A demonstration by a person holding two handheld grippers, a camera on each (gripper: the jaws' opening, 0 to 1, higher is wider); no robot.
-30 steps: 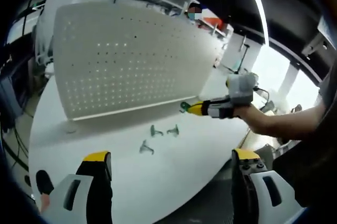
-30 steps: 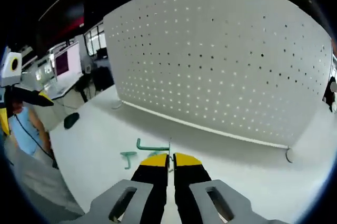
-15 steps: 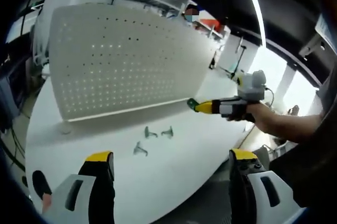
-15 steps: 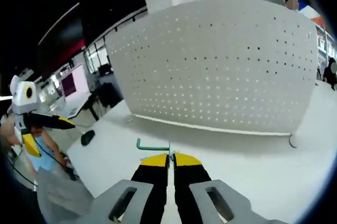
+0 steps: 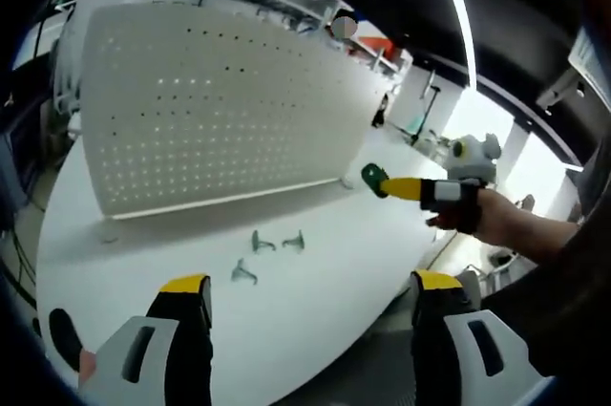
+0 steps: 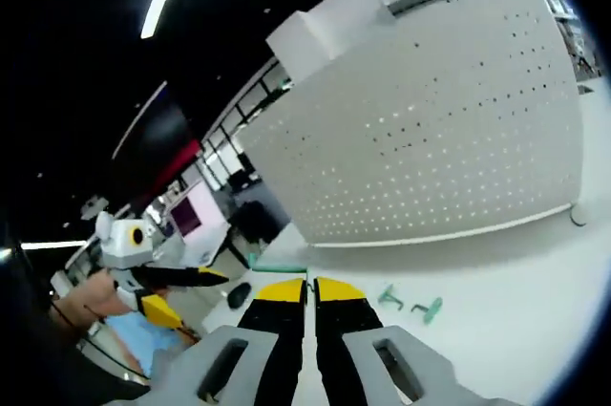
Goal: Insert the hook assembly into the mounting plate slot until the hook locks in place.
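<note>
A white pegboard mounting plate [image 5: 210, 110] stands upright on the white table [image 5: 325, 272]. Three green hooks lie loose in front of it: two side by side [image 5: 263, 243] [image 5: 294, 241] and one nearer [image 5: 242, 274]. My left gripper [image 5: 307, 293] is open and holds nothing, low over the table's near edge. From the right comes my right gripper [image 5: 384, 182], shut on a green hook [image 5: 372, 178], held in the air off the plate's right end. In the right gripper view the shut right gripper [image 6: 307, 289] holds that hook [image 6: 277, 267], with the plate [image 6: 439, 138] ahead and two loose hooks [image 6: 391, 296] [image 6: 430, 309] below.
A black mouse-like object [image 5: 62, 334] lies on the table by my left jaw. My left gripper [image 6: 186, 293] and the hand holding it show at the left of the right gripper view. Office desks and windows lie beyond the table.
My right gripper has lifted its green hook and moved right, away from the plate's lower edge, tilting as it went. The left gripper stayed open and shifted only slightly.
</note>
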